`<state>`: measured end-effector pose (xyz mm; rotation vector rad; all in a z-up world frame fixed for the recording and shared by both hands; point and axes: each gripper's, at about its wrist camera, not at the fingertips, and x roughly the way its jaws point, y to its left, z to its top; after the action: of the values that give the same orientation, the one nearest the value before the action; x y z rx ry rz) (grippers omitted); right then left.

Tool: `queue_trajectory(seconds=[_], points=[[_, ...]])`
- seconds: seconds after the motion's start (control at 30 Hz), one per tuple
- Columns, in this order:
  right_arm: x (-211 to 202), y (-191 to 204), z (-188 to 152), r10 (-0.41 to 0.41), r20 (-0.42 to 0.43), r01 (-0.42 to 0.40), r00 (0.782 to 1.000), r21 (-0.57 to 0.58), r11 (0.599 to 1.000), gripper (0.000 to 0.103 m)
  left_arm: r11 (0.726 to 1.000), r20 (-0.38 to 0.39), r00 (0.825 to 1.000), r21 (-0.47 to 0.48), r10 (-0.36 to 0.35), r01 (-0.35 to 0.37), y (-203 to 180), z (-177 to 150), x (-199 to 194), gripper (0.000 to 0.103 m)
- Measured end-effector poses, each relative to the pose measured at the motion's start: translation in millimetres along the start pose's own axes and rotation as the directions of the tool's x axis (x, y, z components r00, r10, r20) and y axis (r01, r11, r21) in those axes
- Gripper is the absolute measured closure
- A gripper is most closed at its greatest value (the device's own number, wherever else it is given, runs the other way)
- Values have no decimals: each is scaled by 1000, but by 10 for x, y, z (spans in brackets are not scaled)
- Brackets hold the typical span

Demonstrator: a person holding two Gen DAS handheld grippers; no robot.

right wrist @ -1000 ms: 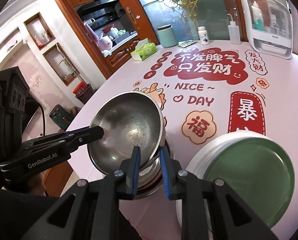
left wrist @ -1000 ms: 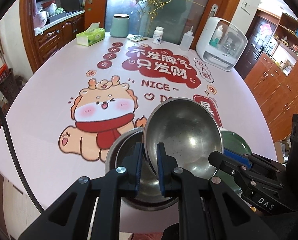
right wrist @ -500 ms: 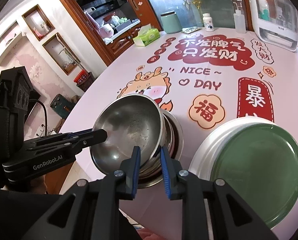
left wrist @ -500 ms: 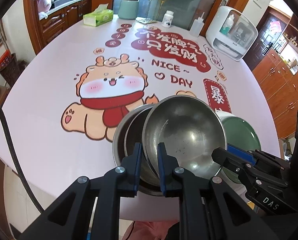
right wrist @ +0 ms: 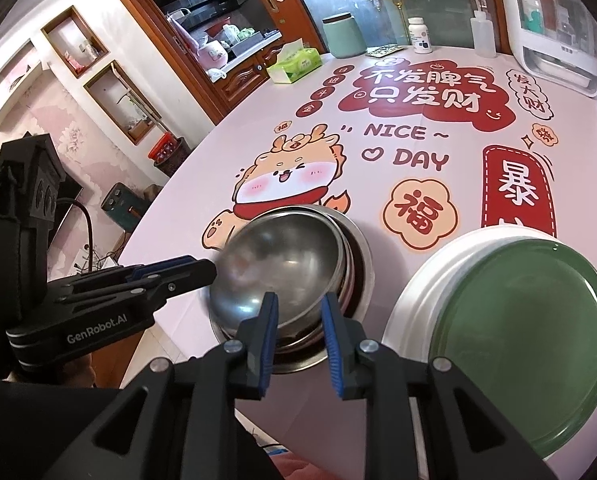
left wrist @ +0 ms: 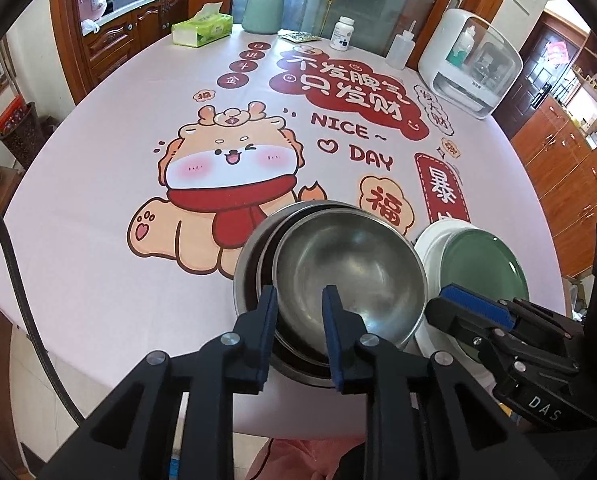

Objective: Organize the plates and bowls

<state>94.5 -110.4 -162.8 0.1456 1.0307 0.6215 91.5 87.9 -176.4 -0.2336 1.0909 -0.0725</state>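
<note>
My left gripper (left wrist: 298, 304) and right gripper (right wrist: 296, 306) have both just been opening, fingers apart astride the top bowl's (left wrist: 348, 270) near rim. It sits nested in the bowl stack (right wrist: 354, 248), with the green plate (right wrist: 526, 320) on the white plate (right wrist: 410, 300) just right of my right fingers.

Rig hardware as I see it. Left gripper (left wrist: 298, 312): matte black body, two fingers with blue ribbed pads (left wrist: 330, 328) on the inner faces of the jaws. Round silver screws sit behind the jaws, two per finger linkage. A black cable (left wrist: 14, 280) loops off to the left of the jaws. Seen from the other camera, its side reads "GenRobot.AI" in white.

Right gripper (right wrist: 298, 312): same black build, same blue pads, same silver screws. Its side carries white "DAS" lettering. A black camera housing sits behind each body. Pink fabric shows below the jaws; I cannot tell what garment.
</note>
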Motion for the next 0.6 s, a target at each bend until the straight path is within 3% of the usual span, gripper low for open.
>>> queue_trajectory(seconds=[0.07,0.6], points=[[-6,-9,2,-2,2,2,1000,4,1000,70,1000,0,1000,-1,3,-3,4,2,-3,81],[77,-216,13,14,-41,-10,999,104,994,61,996,-16,1000,-84,16,-17,194,54,75,60]])
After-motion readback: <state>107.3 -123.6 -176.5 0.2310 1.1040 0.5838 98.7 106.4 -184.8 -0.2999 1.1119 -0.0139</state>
